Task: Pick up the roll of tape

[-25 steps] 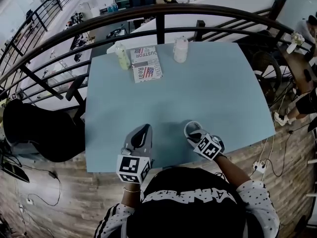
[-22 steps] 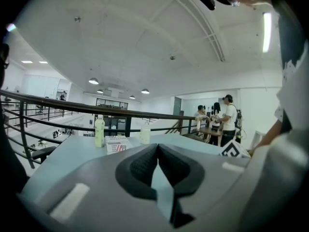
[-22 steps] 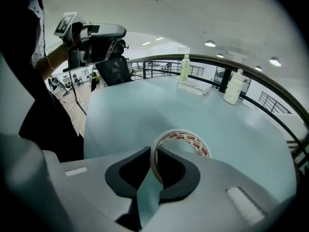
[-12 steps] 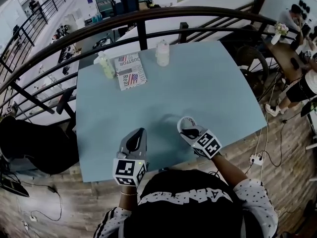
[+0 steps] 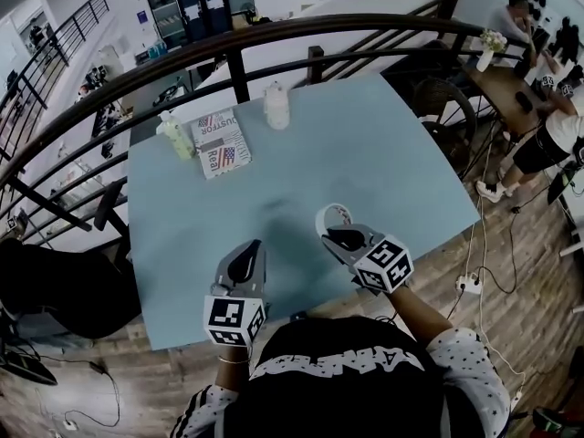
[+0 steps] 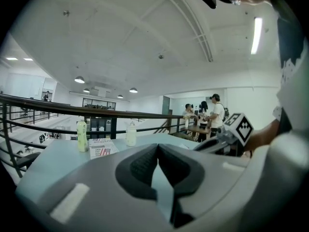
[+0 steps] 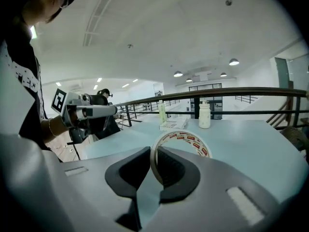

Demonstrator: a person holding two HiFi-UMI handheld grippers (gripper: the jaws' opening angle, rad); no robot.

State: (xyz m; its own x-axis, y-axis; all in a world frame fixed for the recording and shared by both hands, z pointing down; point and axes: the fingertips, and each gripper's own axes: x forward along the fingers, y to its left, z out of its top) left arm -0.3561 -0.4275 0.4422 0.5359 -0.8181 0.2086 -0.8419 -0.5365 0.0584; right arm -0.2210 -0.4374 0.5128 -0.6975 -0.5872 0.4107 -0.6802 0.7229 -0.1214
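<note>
The roll of tape [image 7: 184,135], a pale ring with red print, stands on edge between the pads of my right gripper [image 7: 153,151], which is shut on its wall. In the head view the roll of tape [image 5: 334,213] sticks out beyond the right gripper [image 5: 336,234], held above the near part of the light blue table [image 5: 383,153]. My left gripper [image 5: 247,249] hovers to its left over the table's near edge. Seen in its own view, the left gripper [image 6: 158,148] has its tips together with nothing between them.
At the table's far side stand a green-tinted bottle [image 5: 173,137], a white bottle [image 5: 276,106] and a printed booklet [image 5: 222,144]. A dark railing [image 5: 274,39] curves behind the table. People are at a second table [image 5: 511,80] to the right.
My right gripper has lifted the tape roll off the table and rolled its wrist. The left gripper has drifted slightly forward.
</note>
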